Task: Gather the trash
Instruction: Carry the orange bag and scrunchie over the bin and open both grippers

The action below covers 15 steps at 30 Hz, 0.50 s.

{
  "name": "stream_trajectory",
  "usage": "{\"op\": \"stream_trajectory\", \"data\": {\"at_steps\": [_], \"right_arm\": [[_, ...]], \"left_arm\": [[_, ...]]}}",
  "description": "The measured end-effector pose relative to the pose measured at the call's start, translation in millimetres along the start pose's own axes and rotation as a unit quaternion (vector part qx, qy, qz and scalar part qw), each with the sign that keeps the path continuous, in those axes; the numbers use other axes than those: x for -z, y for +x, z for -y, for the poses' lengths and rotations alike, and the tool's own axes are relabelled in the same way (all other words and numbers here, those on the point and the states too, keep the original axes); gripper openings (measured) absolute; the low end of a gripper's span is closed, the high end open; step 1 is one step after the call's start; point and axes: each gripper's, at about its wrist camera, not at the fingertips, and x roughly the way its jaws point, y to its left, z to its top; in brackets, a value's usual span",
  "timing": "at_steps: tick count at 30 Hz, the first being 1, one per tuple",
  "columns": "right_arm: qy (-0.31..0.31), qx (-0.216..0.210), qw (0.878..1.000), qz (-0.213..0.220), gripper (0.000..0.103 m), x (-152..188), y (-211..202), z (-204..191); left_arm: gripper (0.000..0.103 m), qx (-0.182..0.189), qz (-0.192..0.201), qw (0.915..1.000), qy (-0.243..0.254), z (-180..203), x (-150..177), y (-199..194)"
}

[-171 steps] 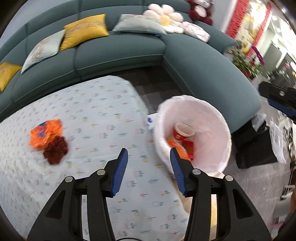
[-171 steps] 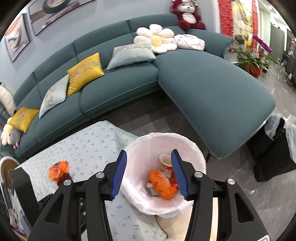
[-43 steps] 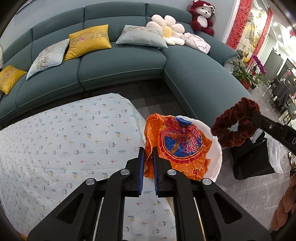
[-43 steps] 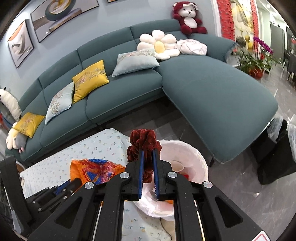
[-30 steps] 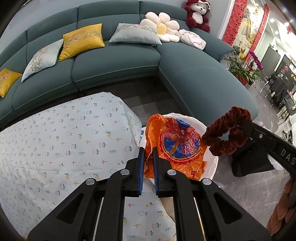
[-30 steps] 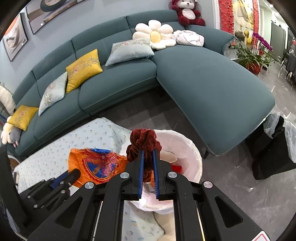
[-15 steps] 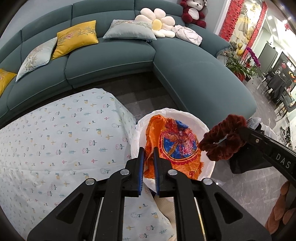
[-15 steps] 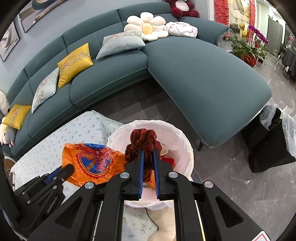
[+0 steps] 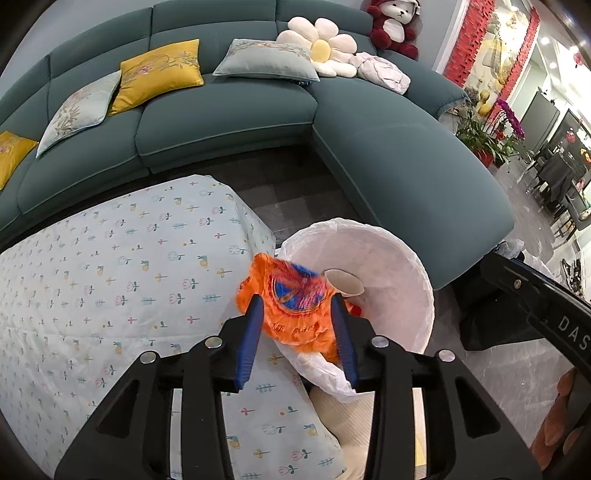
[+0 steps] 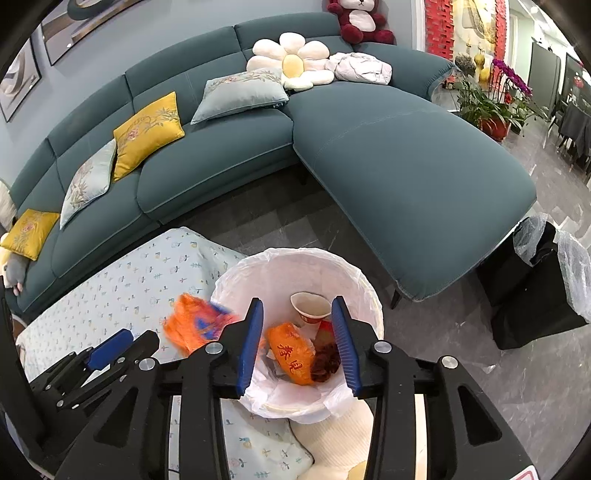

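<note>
We hold the left tool [image 9: 297,332] wide open above the near rim of the white-lined trash bin [image 9: 413,266]. Between its blue fingers [image 9: 251,332] hangs an orange and blue wrapper [image 9: 291,295], blurred and apparently loose; we cannot tell whether either finger touches it. From the right wrist view the same wrapper [image 10: 195,321] appears at the left rim of the trash bin [image 10: 369,291], partly over the flower-print cloth [image 10: 147,280] that covers the surface beside the bin.

Our right tool [image 10: 297,347] is also spread wide and grips nothing. It sits over the bin mouth, looking straight down into it. Inside the bin we see a red and white paper cup [image 10: 310,306] tipped on its side, an orange packet with red characters [image 10: 291,354], and a dark red scrunchie [image 10: 325,360] lying just beside the packet, near the right blue finger. In the left wrist view the paper cup [image 9: 343,282] shows behind the wrapper, and the black body of the right tool [image 9: 535,295] crosses the right side.

The flower-print cloth [image 9: 110,280] stretches to the left of the bin. Behind it curves a teal sofa [image 9: 229,122] with yellow cushions [image 9: 159,74], a flower-shaped pillow [image 9: 321,48] and a red plush bear [image 9: 395,26]. Black bags [image 10: 532,295] stand on the grey floor to the right.
</note>
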Motion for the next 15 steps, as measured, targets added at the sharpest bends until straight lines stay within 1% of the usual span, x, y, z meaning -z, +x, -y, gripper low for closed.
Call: {"op": "stream_trajectory", "data": {"at_steps": [4, 8, 10, 15], "right_arm": [[-0.009, 0.002, 1.0, 0.002, 0.044, 1.6, -1.0, -4.2], [-0.014, 0.004, 1.0, 0.004, 0.047, 2.4, -2.7, -6.2], [-0.017, 0.003, 1.0, 0.003, 0.05, 3.5, -2.6, -6.9], [-0.023, 0.002, 1.0, 0.001, 0.05, 3.9, -1.6, -9.5]], "left_arm": [[0.041, -0.002, 0.001, 1.0, -0.006, -5.8, 0.8, -2.1], [0.042, -0.002, 0.002, 1.0, -0.008, -9.5, 0.6, -5.0], [0.042, -0.003, 0.004, 0.9999, -0.009, -11.7, 0.9, -6.3], [0.042, -0.009, 0.002, 0.9998, -0.015, -17.7, 4.0, -6.1]]}}
